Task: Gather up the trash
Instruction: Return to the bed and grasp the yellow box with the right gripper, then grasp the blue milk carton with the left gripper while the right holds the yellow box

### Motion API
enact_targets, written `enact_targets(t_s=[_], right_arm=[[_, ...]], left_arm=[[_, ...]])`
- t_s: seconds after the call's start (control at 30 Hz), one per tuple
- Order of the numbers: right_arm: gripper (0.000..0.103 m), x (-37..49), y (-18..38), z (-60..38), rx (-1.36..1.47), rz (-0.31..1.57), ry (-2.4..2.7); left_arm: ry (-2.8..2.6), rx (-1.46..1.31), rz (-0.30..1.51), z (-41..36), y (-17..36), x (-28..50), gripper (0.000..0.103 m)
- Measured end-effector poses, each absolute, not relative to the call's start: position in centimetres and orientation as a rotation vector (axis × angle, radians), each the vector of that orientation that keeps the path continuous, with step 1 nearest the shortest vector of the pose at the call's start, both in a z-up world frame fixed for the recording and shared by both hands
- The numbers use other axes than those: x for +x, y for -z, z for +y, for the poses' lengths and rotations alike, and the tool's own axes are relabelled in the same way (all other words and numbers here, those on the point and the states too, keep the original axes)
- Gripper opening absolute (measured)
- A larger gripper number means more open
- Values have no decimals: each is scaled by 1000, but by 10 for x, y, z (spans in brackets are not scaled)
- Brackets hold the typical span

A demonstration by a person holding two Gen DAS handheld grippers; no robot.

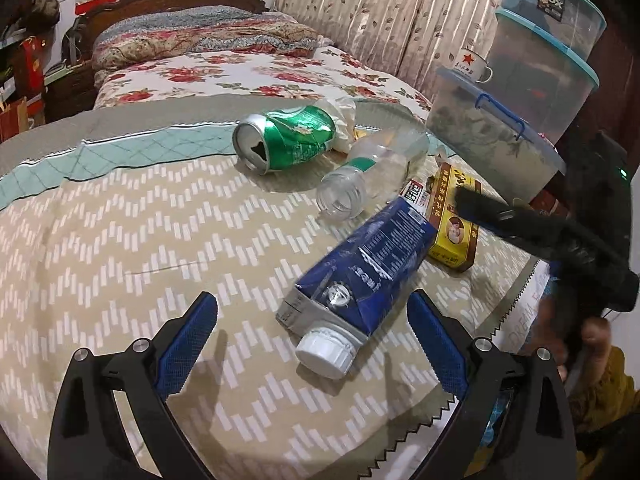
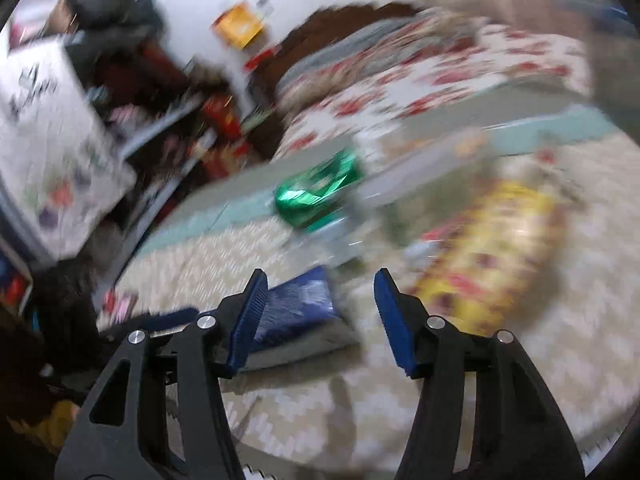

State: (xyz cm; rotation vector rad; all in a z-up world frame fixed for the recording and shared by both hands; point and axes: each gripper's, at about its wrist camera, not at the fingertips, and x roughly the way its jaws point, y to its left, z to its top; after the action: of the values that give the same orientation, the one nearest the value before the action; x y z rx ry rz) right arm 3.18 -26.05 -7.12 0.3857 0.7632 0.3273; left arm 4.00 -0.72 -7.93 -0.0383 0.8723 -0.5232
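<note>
Trash lies on a beige zigzag blanket (image 1: 120, 240) on the bed. It is a dented green can (image 1: 288, 140), a clear plastic bottle (image 1: 368, 176) without a cap, a blue carton (image 1: 360, 272) with a white cap, and a yellow box (image 1: 452, 224). My left gripper (image 1: 312, 295) is open, with the carton's cap end between its blue fingers, untouched. The right gripper (image 1: 480, 204) shows as a dark blur over the yellow box. Its own view is smeared: the right gripper (image 2: 320, 274) is open just past the blue carton (image 2: 296, 308), short of the green can (image 2: 316, 196) and yellow box (image 2: 488, 248).
Stacked clear storage tubs (image 1: 500, 140) with an enamel mug (image 1: 472, 64) stand at the right of the bed. A crumpled wrapper (image 1: 340, 116) lies behind the can. Pillows (image 1: 200, 40) and the headboard are far back. The blanket's sawtooth edge (image 1: 512, 312) drops off at the right, near a hand (image 1: 592, 332).
</note>
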Motion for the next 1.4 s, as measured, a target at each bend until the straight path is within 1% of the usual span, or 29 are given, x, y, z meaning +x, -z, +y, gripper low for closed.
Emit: enact_targets(t_s=[0.07,0.17,0.27,0.3,0.33,0.37,0.4,0.43,0.53,0.6,0.67,0.7,0.77,0.83,0.87,0.93,1.17,1.2,1.27,1.4], right_arm=[[64,18,69,-285,400,732,-207],[74,6,79,-311,461,747,-97],[76,13,91,-325,517,801,-63],[79,16,93,-328,529,812,-67],[79,24,97,-326,545,827,-78],[79,29,101,-324,570,849,-100],[79,31,104,-322,584,859,-116],[79,35,109,-317,600,876,-140],[80,45,117,-311,580,886,-151],[79,50,117,-306,574,891,-150],[67,53,120,-302,592,899,-180],[48,54,122,-297,570,911,-185],[42,51,122,-289,542,917,-207],[32,46,116,-280,512,899,-229],[30,42,111,-274,476,888,-239],[28,35,104,-260,430,879,-276],[28,23,96,-204,259,896,-405],[30,25,97,-198,246,902,-421],[30,25,98,-189,231,910,-443],[35,26,99,-171,170,909,-478]], left_arm=[[534,-25,868,-12,81,42,93],[554,8,856,-25,81,47,94],[565,48,875,-41,87,56,94],[560,57,893,-46,90,58,94],[558,66,911,-50,93,60,93],[552,76,916,-53,94,62,91],[544,90,913,-54,95,61,77],[548,102,912,-55,95,58,70],[545,82,912,-46,96,52,60],[538,44,919,-35,96,49,58],[519,12,917,-21,94,45,58],[508,-1,915,-14,93,43,58],[481,-26,913,-1,91,39,58],[457,-47,914,12,90,35,58],[447,-56,916,16,90,34,58],[433,-73,921,25,91,31,58],[357,-138,915,54,90,30,58],[351,-144,917,57,90,31,58],[348,-154,917,59,90,31,58],[341,-157,912,61,90,30,59]])
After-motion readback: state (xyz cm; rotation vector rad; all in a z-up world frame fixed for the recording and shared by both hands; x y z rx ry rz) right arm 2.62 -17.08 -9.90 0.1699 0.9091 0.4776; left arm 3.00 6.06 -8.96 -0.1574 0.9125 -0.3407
